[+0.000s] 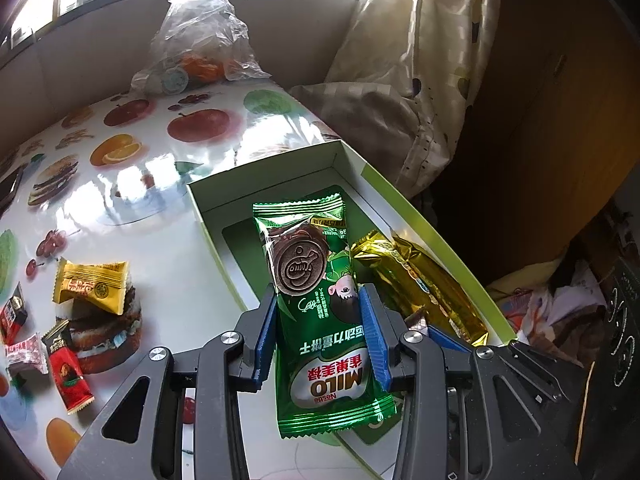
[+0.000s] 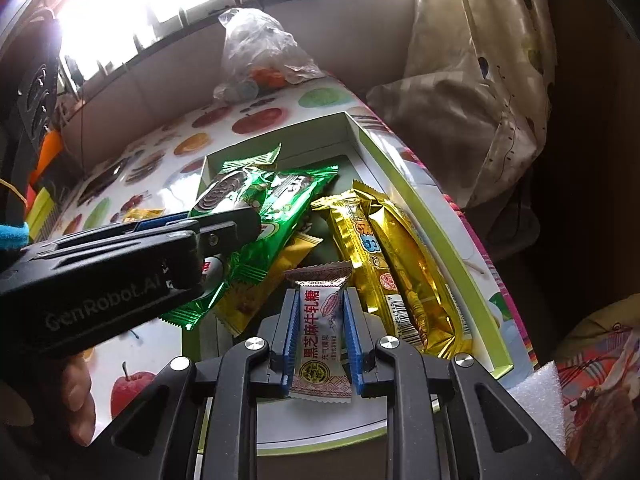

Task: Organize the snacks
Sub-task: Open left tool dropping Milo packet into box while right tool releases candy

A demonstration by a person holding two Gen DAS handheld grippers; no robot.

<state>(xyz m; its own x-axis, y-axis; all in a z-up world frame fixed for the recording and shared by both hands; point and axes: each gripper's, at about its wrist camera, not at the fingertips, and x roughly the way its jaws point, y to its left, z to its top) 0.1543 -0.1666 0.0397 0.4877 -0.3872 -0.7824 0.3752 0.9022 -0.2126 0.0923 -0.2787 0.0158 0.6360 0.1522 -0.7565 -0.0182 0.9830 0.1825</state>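
My left gripper is shut on a green Milo biscuit pack, held over the white, green-edged box. From the right wrist, that same left gripper reaches in from the left, with the green pack above the box. My right gripper is shut on a small white nougat candy over the box's near end. Gold wrapped bars lie inside along the box's right wall, also in the left wrist view as gold bars. A yellow pack lies under the green one.
Loose candies lie on the fruit-print tabletop at left: a yellow one, red ones and a pink one. A clear plastic bag sits at the far edge. Bedding lies beyond the table's right side.
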